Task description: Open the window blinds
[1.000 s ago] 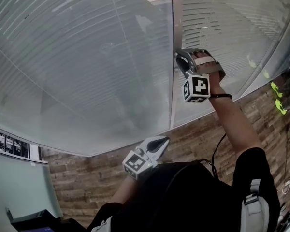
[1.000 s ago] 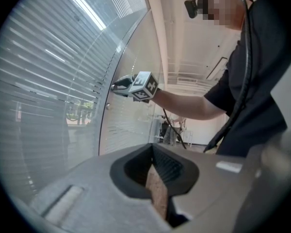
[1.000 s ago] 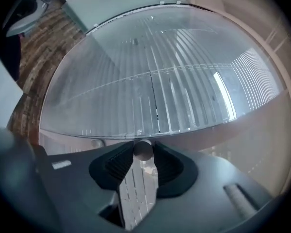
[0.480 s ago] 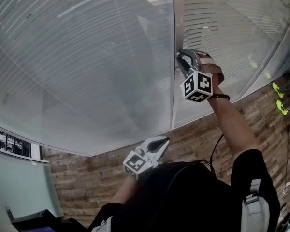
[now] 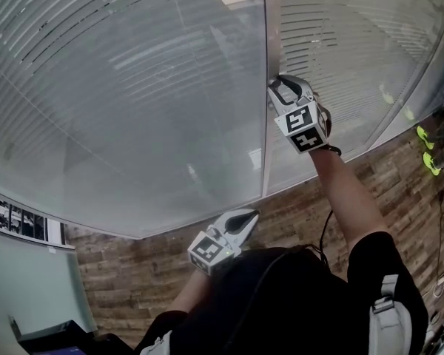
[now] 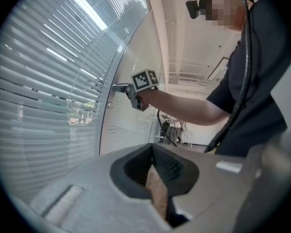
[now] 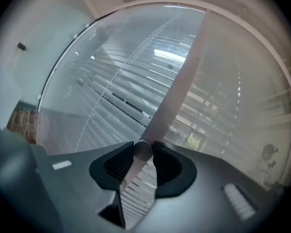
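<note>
White slatted blinds (image 5: 133, 87) hang behind glass on both sides of a pale upright frame post (image 5: 266, 146). My right gripper (image 5: 275, 89) is raised against that post, and its jaws have just been closing. In the right gripper view the pads (image 7: 157, 161) press on a small round knob (image 7: 143, 150) set on the post (image 7: 179, 91). My left gripper (image 5: 250, 214) hangs low by my body, shut, with nothing between its jaws (image 6: 154, 152). The left gripper view also shows the right gripper (image 6: 120, 87) reaching level to the post.
A strip of wood-pattern planks (image 5: 133, 272) runs below the glass. Yellow-green items (image 5: 425, 150) lie at the far right. A dark device (image 5: 52, 339) sits at the bottom left. My torso in a dark shirt fills the lower middle.
The right gripper has rolled on the knob, so its marker cube now faces another way. Dark gaps have opened between the upper left slats. The left gripper has stayed still.
</note>
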The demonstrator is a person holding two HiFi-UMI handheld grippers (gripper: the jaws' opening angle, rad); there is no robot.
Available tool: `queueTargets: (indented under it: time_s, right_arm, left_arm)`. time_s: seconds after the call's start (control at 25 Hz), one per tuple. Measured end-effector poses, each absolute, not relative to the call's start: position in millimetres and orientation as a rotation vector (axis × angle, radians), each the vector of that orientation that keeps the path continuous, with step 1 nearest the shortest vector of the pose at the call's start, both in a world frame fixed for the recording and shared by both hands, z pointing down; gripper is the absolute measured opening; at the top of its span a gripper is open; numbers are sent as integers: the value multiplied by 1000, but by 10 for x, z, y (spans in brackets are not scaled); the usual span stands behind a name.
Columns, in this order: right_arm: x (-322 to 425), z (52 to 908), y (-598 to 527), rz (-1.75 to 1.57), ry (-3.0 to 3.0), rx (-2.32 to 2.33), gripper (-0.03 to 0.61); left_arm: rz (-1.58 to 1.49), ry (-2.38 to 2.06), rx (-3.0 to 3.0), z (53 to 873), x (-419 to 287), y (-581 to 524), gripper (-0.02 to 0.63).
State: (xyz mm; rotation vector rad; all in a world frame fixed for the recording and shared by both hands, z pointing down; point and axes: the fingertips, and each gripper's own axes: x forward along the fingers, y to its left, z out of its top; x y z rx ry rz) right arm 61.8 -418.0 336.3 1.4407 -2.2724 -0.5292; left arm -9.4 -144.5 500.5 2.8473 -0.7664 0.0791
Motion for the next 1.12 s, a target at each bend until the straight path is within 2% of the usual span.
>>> queueTargets:
  time_s: [0.24,0.56,1.0,1.04,1.12]
  right_arm:
    - [681,3424,-4238,-188,-2493,1604,129]
    - [732,3420,-4246,91,-2653,1717,129]
    - [706,3421,-4249,34,-2664,1676,133]
    - [699,3416,-4244,-6,-2662,1639,141]
    - [693,3408,-4210,-156,-2610,1560,223]
  left_arm:
    - [93,-759,2836,5033,-113,-1432,3]
    - [78,-785,2826,5040,-132,-1450,3]
    - [74,-788,2816,5015,-109,-1472,3]
    - [77,-784,2817,5018,-97,-1475,4]
    - [83,-775,2824,5028,-75,-1476,3]
